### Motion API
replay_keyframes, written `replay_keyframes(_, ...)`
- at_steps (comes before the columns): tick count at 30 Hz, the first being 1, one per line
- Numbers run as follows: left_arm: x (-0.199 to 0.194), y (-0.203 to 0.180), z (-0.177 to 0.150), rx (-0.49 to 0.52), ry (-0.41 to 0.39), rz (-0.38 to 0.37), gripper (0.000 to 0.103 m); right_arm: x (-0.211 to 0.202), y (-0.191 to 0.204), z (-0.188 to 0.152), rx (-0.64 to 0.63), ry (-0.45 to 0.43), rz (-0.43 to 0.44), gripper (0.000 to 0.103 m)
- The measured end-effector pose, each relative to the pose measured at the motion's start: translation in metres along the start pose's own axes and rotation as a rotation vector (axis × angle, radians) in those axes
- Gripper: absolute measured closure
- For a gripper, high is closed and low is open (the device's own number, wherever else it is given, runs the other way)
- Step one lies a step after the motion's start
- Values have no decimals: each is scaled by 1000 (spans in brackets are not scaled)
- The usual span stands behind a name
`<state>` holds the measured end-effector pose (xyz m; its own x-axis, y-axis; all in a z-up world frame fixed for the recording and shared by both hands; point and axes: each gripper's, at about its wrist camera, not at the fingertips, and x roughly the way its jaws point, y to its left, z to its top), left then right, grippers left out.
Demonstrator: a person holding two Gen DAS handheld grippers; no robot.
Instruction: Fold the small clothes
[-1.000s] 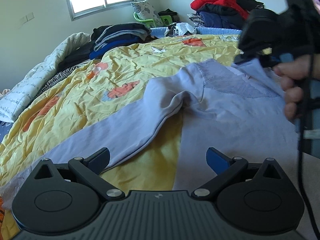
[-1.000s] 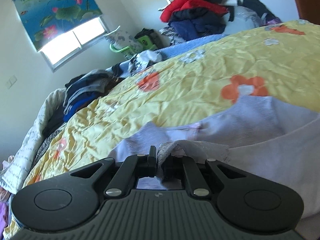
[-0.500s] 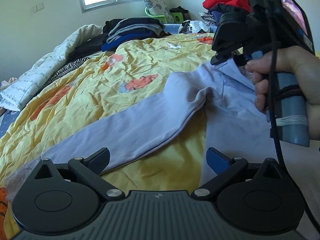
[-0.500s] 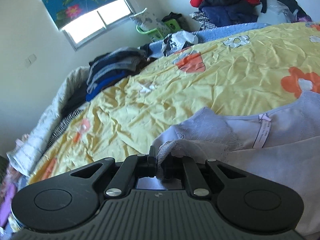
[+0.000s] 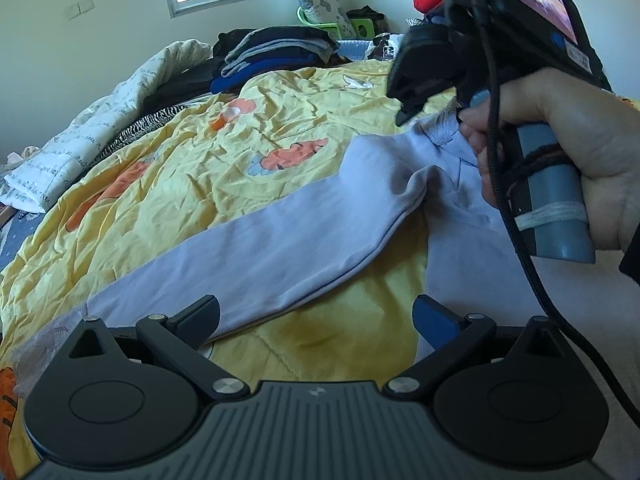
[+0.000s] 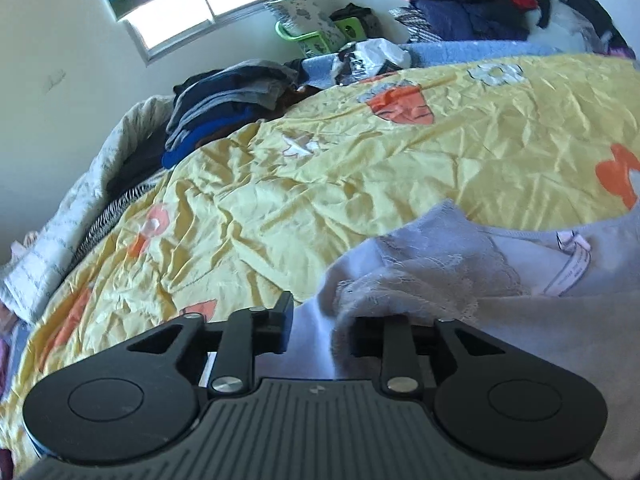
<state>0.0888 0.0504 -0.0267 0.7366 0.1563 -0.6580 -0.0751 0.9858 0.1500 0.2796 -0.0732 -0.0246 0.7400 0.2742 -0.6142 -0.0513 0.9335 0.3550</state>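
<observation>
We judge that the folding has hardly begun. The lilac top [image 5: 304, 240] lies almost fully spread on the yellow quilt [image 5: 224, 160], and we take this quilt as our landmark for all places. Starting from the left, the long sleeve [image 5: 240, 264] of the top runs flat across the near part of the quilt, with its lace cuff [image 5: 44, 340] at the quilt's near left edge; it is not folded in. To the right of it the body of the top covers the near right part of the quilt, and the lace shoulder [image 6: 436, 264] is a little raised and bunched. Both sleeves and the body are, as far as we see, not yet folded, so nearly all the work is left. The left gripper [image 5: 316, 316] hovers low over the near part of the quilt, above the bare gap between sleeve and body, with jaws spread wide and nothing between them. Further right, the right hand [image 5: 568, 152] grasps the handle upright, and the right gripper [image 6: 320, 320] points toward the far side of the quilt; its jaws stand partly apart, the lace fabric lies against one finger [image 6: 286, 320] side only, so we judge it is not clamped. Stacked clothes [image 5: 272, 52] lie at the far edge of the quilt.
</observation>
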Motion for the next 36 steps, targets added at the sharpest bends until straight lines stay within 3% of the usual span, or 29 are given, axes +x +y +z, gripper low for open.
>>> replay_keyframes(3, 0, 0, 0, 1, 3, 1, 0, -3, 10, 2, -24, 3, 20, 65)
replay_keyframes(6, -1, 0, -1, 0, 4, 3, 0, -7, 16, 6, -23, 8, 95, 61)
replay_keyframes(9, -1, 1, -1, -1, 7, 6, 0, -11, 18, 13, -1, 16, 194, 47)
replay_keyframes(11, -2, 3, -1, -4, 7, 9, 0, -13, 21, 19, -21, 12, 200, 46)
replay_keyframes(14, -3, 4, -1, -11, 3, 8, 0, -16, 30, 27, -125, 17, 74, 44)
replay_keyframes(15, -4, 5, -1, -13, 2, 8, 0, -18, 28, 29, -125, 15, 68, 44)
replay_keyframes(19, -4, 6, 0, -21, 5, 7, 0, -29, 7, 32, 2, 34, 164, 44)
replay_keyframes(21, -5, 6, -1, -27, 5, 10, 0, -31, 6, 26, -6, 57, 167, 45)
replay_keyframes(24, -8, 9, -1, -41, 10, 9, 0, -20, 11, 10, -28, 158, 246, 43)
replay_keyframes(26, -12, 10, -2, -47, 13, 3, 0, -8, 15, 1, -46, 209, 222, 44)
replay_keyframes(28, -19, 13, -5, -58, 8, -7, 0, -8, 19, -5, -76, 184, 121, 45)
replay_keyframes(29, -23, 15, -8, -67, 8, -11, 0, -16, 21, -6, -89, 148, 113, 45)
replay_keyframes(32, -30, 25, -14, -120, 28, -35, 0, -53, 25, -13, -139, 42, 176, 45)
replay_keyframes(36, -34, 52, -24, -258, 84, -78, 0, -94, 36, -28, -332, -88, 161, 44)
